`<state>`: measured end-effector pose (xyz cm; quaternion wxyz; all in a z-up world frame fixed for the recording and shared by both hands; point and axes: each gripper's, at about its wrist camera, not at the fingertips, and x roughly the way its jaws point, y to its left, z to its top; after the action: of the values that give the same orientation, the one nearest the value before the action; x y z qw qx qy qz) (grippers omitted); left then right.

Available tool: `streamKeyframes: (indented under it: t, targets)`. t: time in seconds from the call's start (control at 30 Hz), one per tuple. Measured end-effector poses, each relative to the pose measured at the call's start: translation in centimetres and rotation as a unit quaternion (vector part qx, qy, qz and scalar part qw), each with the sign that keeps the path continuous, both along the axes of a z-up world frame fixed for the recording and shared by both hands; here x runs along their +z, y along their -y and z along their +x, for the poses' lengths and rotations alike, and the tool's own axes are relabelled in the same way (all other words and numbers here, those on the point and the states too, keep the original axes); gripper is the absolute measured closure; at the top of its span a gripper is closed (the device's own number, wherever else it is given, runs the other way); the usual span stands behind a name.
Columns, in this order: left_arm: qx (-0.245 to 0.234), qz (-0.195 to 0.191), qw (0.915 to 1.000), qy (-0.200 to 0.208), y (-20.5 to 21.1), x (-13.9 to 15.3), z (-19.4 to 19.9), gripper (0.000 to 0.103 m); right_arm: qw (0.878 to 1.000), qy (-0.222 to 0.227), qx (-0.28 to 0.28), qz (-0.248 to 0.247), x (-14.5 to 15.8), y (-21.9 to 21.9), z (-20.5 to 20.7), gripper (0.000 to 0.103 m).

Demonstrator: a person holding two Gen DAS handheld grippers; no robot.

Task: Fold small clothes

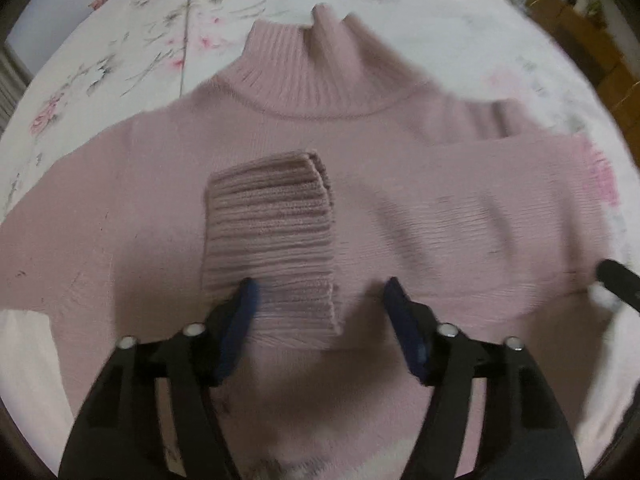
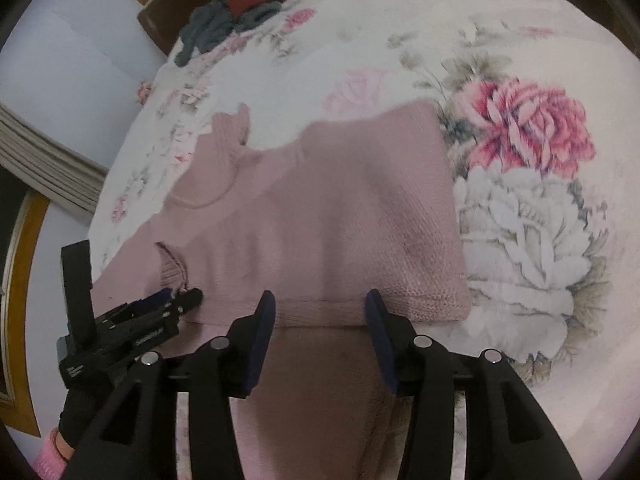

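A pink sweater [image 1: 304, 128] lies flat on a flowered bedspread [image 1: 120, 40], its ribbed collar [image 1: 312, 68] at the far side from the left gripper [image 1: 320, 292]. That gripper hangs over the middle of the sweater with its two blue-padded fingers [image 1: 236, 332] spread apart and nothing held between them. A sleeve is folded across the chest, and its ribbed cuff [image 1: 268, 236] lies just ahead of the fingers, its near edge reaching into the gap, closer to the left finger. To the right of the fingers the folded sleeve runs toward the sweater's side edge, where a dark part of the other tool shows at the rim of the view.

In the right wrist view, the left gripper [image 2: 176, 300] appears far to the left of the fingers, held by a dark-gloved hand [image 2: 80, 412] with a pink cuff at the wrist; its tips sit at the ribbed cuff. The right gripper [image 2: 320, 316] has its fingers [image 2: 262, 332] wide apart, empty, just at the near folded edge of the sweater. The sweater [image 2: 340, 208] stretches away ahead of them. To the right of the fingers the bedspread [image 2: 532, 128] shows large printed roses. Far ahead and to the left, a small heap of dark and red clothes [image 2: 236, 12] lies at the edge of the bed.
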<state>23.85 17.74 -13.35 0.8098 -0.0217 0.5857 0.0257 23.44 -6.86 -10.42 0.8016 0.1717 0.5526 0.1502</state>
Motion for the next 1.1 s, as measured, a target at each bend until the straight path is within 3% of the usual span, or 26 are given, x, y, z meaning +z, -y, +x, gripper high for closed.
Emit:
streamKeyframes:
  t: [0.07,0.13,0.17,0.4,0.7,0.83,0.97,1.1]
  targets:
    - [-0.002,0.009,0.9999,0.013,-0.2,0.3,0.1,0.072,1.000,-0.011,-0.005,0.002,-1.1,0.3,0.1,0.056]
    - [0.001,-0.024,0.9995,0.019,-1.3,0.8,0.0,0.093,1.000,-0.015,-0.009,0.011,-1.9,0.6,0.1,0.056]
    - [0.003,-0.038,0.9990,0.023,-2.1,1.1,-0.2,0.096,1.000,-0.015,-0.010,0.014,-2.0,0.7,0.0,0.056]
    - [0.012,-0.040,0.9959,0.080,-7.7,5.4,-2.4,0.097,1.000,-0.011,-0.003,0.004,-2.0,0.5,-0.1,0.056]
    - [0.094,-0.008,0.9936,0.062,-17.1,5.7,-4.7,0.095,1.000,-0.001,0.009,-0.014,-0.3,-0.3,-0.3,0.055]
    - [0.072,-0.027,0.9942,0.075,-15.2,6.5,-4.6,0.077,1.000,0.012,0.015,0.002,1.3,-1.3,0.0,0.053]
    - [0.036,-0.059,0.9951,0.071,-11.1,5.4,-3.4,0.074,0.999,0.017,0.034,-0.008,1.5,-3.0,0.2,0.053]
    - [0.024,-0.069,0.9966,0.040,-8.6,2.5,-2.3,0.073,0.999,-0.004,0.031,-0.009,-0.3,-3.3,0.6,0.052]
